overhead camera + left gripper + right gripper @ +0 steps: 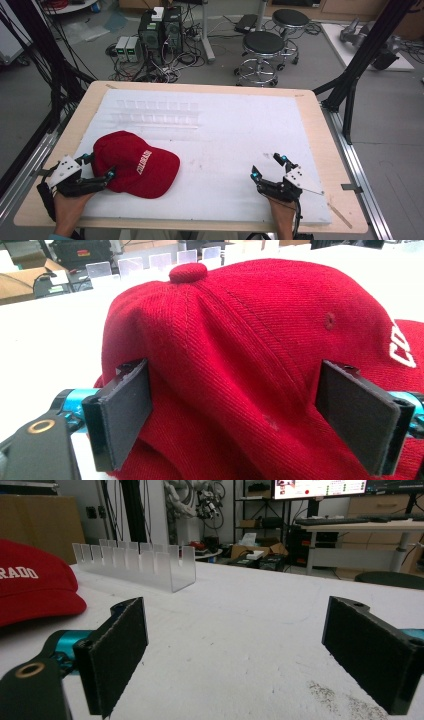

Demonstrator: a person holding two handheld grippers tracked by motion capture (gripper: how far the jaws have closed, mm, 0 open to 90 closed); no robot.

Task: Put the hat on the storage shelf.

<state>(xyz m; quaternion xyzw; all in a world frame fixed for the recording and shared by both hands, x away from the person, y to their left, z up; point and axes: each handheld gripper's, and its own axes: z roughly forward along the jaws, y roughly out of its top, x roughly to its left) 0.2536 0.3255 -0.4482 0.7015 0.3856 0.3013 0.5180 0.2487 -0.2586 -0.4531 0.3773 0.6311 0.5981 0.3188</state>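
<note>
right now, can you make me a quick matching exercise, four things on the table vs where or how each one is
Things:
1. cap
2. rack
3. left gripper
4. right gripper

States:
A. open over bare white mat
B. clear, at the far side of the mat
C. red, lying near left
D. open, jaws either side of the cap's back

Pairs: 1-C, 2-B, 3-D, 4-A

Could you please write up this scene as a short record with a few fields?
surface: white foam sheet on a wooden table
main object: red fabric baseball cap with white lettering, near left
other object: clear acrylic slotted rack, far left
left gripper: open, jaws around the cap's rear crown
right gripper: open, over bare sheet, holding nothing
</note>
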